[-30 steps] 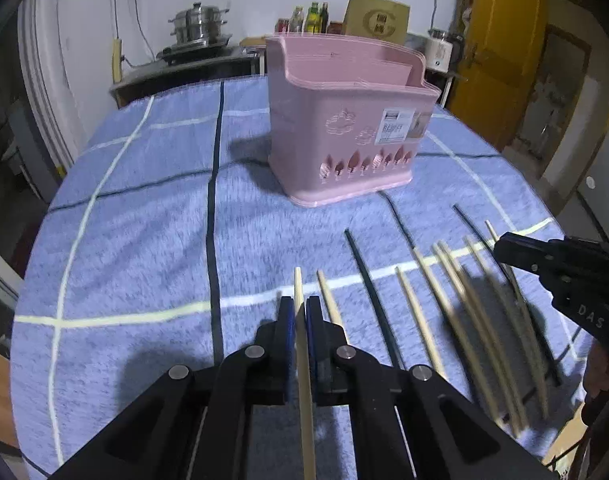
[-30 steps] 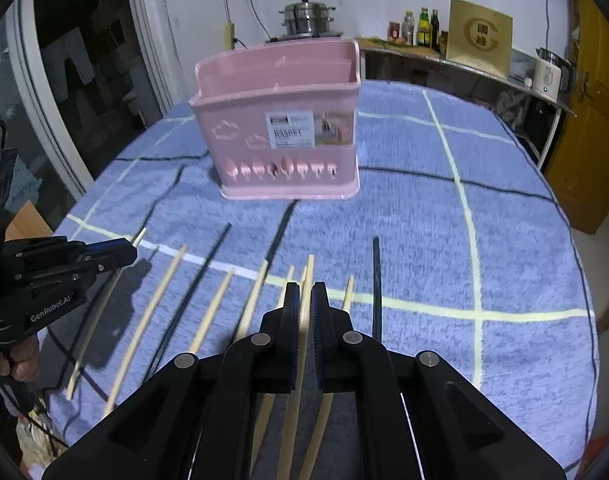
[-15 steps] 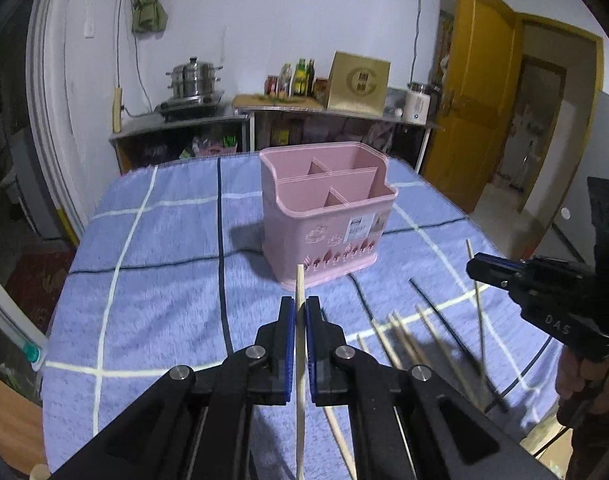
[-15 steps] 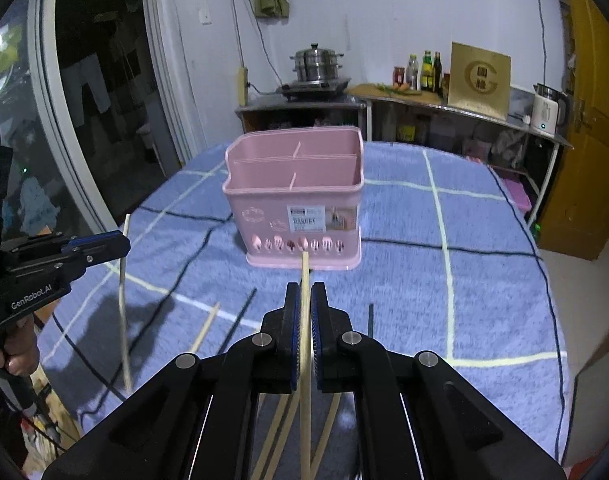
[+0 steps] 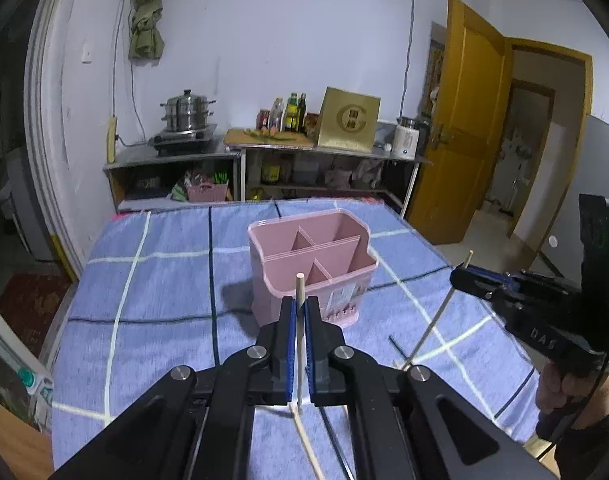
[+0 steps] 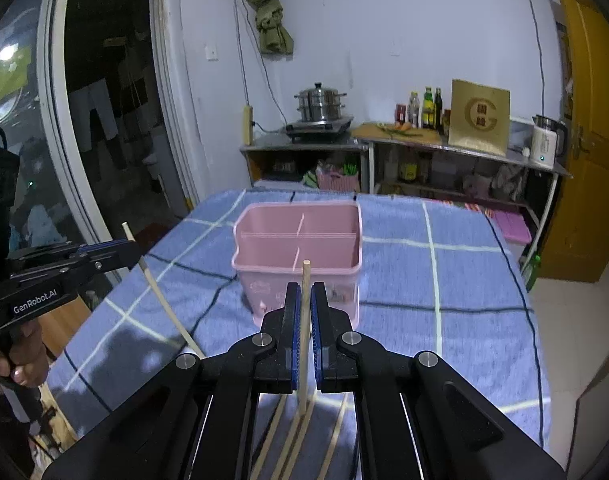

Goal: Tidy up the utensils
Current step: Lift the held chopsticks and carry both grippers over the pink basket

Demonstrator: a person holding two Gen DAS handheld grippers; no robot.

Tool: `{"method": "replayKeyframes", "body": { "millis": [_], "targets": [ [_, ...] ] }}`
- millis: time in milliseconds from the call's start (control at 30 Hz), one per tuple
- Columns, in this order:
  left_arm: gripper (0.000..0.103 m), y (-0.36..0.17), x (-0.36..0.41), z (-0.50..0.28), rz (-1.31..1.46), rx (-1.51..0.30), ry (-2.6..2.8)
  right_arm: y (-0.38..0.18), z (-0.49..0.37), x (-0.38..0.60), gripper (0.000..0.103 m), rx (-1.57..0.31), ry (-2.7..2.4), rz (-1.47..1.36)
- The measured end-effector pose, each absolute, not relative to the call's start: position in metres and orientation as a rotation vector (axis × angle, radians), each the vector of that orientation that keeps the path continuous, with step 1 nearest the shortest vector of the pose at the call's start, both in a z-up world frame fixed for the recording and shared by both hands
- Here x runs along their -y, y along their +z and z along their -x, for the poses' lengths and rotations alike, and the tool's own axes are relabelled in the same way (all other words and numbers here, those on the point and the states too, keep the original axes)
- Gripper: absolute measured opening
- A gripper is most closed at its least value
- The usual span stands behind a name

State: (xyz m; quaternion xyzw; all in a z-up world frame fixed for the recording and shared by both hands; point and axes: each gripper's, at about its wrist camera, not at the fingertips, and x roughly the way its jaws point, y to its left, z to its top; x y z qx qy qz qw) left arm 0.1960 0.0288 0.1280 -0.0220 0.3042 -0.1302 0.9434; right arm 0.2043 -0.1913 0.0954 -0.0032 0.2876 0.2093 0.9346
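Now both chopsticks (image 5: 299, 292) ride higher, above basket (image 5: 312, 256).

Both grippers (image 5: 299, 312) (image 6: 303, 300) raised chopsticks (image 5: 299, 292) off table.

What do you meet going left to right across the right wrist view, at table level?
Left gripper holding a wooden chopstick → pink utensil basket → right gripper pinching its own chopstick → bare blue checked tablecloth.

Dim indoor light, soft shadows, strong fisheye bending, dark vignetted corners.
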Motion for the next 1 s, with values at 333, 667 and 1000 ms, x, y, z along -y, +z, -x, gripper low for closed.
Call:
{"method": "replayKeyframes", "body": {
  "millis": [333,667,1000],
  "targets": [
    [0.004,0.177,-0.023,-0.239,0.079,-0.563,-0.284,0.137,-0.238,0.18,0.005,-0.499,0.44,-0.007],
    [0.004,0.209,-0.026,-0.282,0.106,-0.501,-0.257,0.165,-0.274,0.174,0.005,-0.42,0.437,-0.075],
    [0.004,0.178,-0.036,-0.316,0.12,-0.544,-0.24,0.145,-0.303,0.15,0.005,-0.449,0.471,-0.081]
  ]
}}
